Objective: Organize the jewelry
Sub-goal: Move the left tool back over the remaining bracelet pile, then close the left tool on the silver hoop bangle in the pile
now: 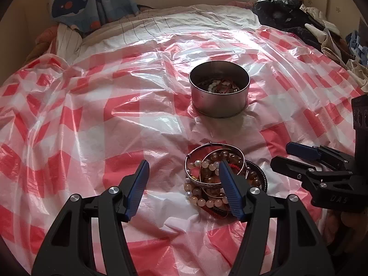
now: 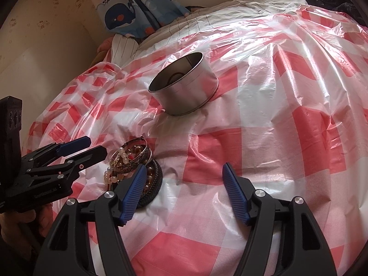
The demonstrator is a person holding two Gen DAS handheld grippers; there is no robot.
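Note:
A heap of jewelry (image 1: 204, 172) lies on the red-and-white checked plastic sheet (image 1: 92, 115): metal bangles, pearl and amber bead bracelets, a red cord, a black coiled band (image 2: 156, 184). Beyond it stands a round metal tin (image 1: 218, 101) with several beaded pieces (image 1: 220, 86) inside. My left gripper (image 1: 182, 164) is open just short of the heap, its right finger overlapping the heap's near edge, nothing between its pads. In the right wrist view the heap (image 2: 128, 158) sits by the left finger of my open, empty right gripper (image 2: 184, 167), and the tin (image 2: 191, 92) lies farther back.
Each gripper shows in the other's view: the right gripper (image 1: 281, 154) right of the heap, the left gripper (image 2: 95, 146) left of it, held by a hand (image 2: 23, 225). Whale-print fabric (image 1: 73, 4) and dark clothes (image 1: 287, 11) line the bed's far side.

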